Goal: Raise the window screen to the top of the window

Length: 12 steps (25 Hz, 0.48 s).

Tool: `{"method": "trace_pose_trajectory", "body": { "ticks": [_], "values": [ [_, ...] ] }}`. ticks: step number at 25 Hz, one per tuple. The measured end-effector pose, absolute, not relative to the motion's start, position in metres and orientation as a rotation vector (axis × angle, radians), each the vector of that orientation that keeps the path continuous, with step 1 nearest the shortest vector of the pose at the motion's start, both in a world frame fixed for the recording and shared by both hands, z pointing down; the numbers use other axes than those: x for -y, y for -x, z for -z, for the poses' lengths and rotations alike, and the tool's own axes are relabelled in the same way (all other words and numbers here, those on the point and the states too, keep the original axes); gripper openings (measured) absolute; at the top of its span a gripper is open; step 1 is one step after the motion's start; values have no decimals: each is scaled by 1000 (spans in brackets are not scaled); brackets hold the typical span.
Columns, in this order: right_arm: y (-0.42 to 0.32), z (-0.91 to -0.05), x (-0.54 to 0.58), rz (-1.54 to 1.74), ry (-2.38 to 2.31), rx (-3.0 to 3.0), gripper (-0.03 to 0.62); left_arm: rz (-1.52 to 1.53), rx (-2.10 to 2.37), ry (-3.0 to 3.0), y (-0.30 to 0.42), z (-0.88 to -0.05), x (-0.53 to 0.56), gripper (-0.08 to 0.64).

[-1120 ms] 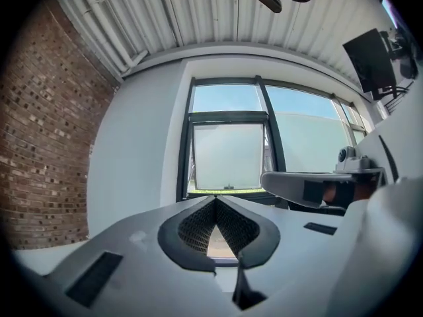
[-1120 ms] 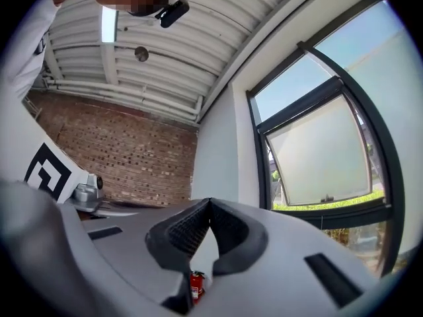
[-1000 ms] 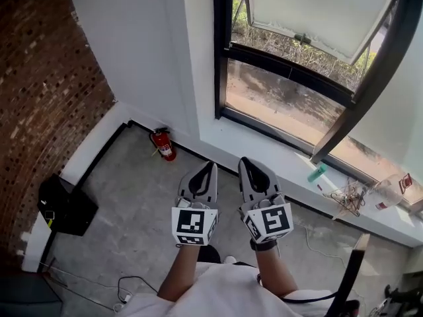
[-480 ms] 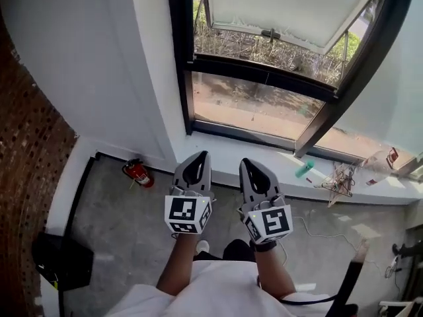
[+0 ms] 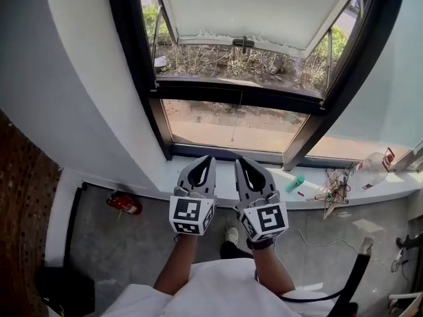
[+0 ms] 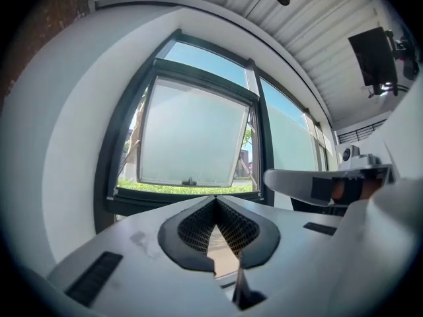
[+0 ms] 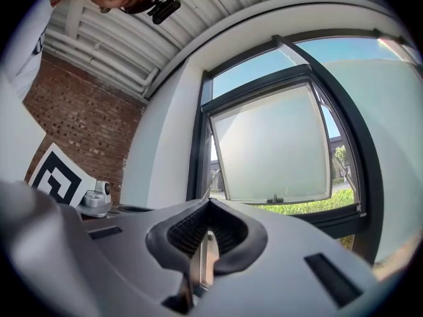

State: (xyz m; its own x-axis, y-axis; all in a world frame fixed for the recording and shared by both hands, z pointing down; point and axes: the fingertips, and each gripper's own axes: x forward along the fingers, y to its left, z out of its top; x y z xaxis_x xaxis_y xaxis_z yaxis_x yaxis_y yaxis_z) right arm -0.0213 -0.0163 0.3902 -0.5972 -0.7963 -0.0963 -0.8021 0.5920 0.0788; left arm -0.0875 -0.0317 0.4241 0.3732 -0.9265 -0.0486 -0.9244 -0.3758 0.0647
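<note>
**A:** Checking jaws first: left gripper has its pads pressed together w/ nothing btwn them. Right gripper is the same, closed on air. The two sit just beside each other, tips over the sill near its middle, both aimed at the window.

**B:** Window screen pos?

**A:** Can't pick out mesh or a bottom bar in any view. Upper sash is swung outward w/ its handle on the lower edge. A thin cord hangs in front of the lower pane. It could be the screen's pull, but I can't confirm that.

**B:** Step?

**A:** Approach, imo. Nothing's gripped and no contact w/ the frame yet.

**B:** Next?

**A:** Close in on the frame, spot the screen's rail or pull, and open one jaw pair before reaching. Then clamp and run it straight up. Watch the teal bottle toward the sill's right end.
</note>
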Motion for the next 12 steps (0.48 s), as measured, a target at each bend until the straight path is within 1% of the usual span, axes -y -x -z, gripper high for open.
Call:
{"method": "trace_pose_trajectory", "body": {
  "ticks": [6, 12],
  "values": [
    [-19, -370, 113, -166, 1387, -2740, -9, 95, 1766, -2615, 49, -404, 115, 2],
    [-42, -411, 180, 7, 1457, -2769, -9, -23, 1723, -2601, 38, -432, 169, 2]
  ]
}}
